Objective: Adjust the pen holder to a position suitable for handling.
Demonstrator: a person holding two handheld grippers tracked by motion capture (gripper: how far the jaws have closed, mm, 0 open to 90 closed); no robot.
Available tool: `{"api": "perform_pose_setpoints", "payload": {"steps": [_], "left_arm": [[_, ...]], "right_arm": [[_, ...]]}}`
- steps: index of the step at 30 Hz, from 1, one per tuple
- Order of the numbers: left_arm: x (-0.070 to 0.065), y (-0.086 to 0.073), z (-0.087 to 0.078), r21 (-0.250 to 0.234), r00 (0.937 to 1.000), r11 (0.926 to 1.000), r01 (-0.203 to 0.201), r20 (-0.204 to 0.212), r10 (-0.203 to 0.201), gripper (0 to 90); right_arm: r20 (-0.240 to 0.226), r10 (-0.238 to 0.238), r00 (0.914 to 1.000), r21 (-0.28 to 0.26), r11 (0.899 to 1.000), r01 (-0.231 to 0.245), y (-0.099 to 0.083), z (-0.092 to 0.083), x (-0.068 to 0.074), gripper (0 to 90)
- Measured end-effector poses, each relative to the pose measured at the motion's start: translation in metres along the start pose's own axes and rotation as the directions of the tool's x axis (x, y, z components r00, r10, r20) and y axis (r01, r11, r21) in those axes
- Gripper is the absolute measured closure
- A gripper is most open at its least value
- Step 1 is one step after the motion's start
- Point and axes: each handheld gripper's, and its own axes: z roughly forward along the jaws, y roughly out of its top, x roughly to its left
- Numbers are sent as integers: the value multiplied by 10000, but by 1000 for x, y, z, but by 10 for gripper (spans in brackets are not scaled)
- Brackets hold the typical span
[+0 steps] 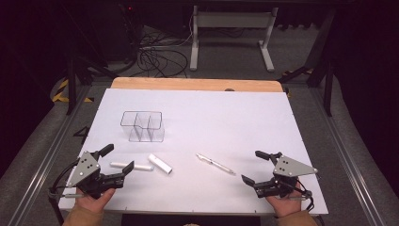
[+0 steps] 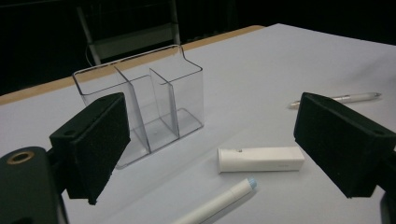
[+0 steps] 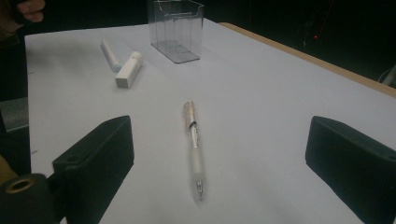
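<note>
A clear plastic organiser (image 1: 142, 125) (image 2: 140, 107) (image 3: 177, 30) with upright dividers stands left of centre on the white sheet. In front of it lie a white cylindrical marker (image 1: 131, 165) (image 2: 219, 203) (image 3: 109, 55) and a white rectangular stick (image 1: 160, 163) (image 2: 260, 159) (image 3: 129, 70). A clear pen (image 1: 215, 164) (image 2: 336, 99) (image 3: 194, 144) lies to their right. My left gripper (image 1: 116, 158) (image 2: 217, 140) rests at the near left, open, its jaws facing the marker and the stick. My right gripper (image 1: 254, 167) (image 3: 224, 163) rests at the near right, open, with the pen lying ahead between its jaws and not touched.
The white sheet (image 1: 235, 117) covers a wooden table whose far edge (image 1: 197, 84) shows. Beyond it on the floor are a white desk frame (image 1: 230, 33) and loose cables (image 1: 155, 56). Metal rails run along both sides of the table.
</note>
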Motion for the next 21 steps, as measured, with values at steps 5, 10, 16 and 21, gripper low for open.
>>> {"api": "perform_pose_setpoints", "payload": {"steps": [5, 10, 16, 21], "left_arm": [[2, 4, 3, 220, 9999, 9997, -91, 122, 89, 119], [3, 11, 6, 325, 9997, 9994, -116, 237, 109, 123], [7, 17, 10, 375, 9996, 9992, -105, 262, 95, 125], [10, 23, 14, 391, 9992, 9992, -129, 380, 114, 130]], "right_arm": [[24, -24, 10000, 35, 10000, 24, -1, 0, 0, 80], [-11, -57, 10000, 60, 10000, 57, -2, 1, 1, 80], [-19, -50, 10000, 86, 10000, 50, -2, 1, 1, 80], [-97, -48, 9999, 155, 9999, 49, -2, 3, 2, 80]]}}
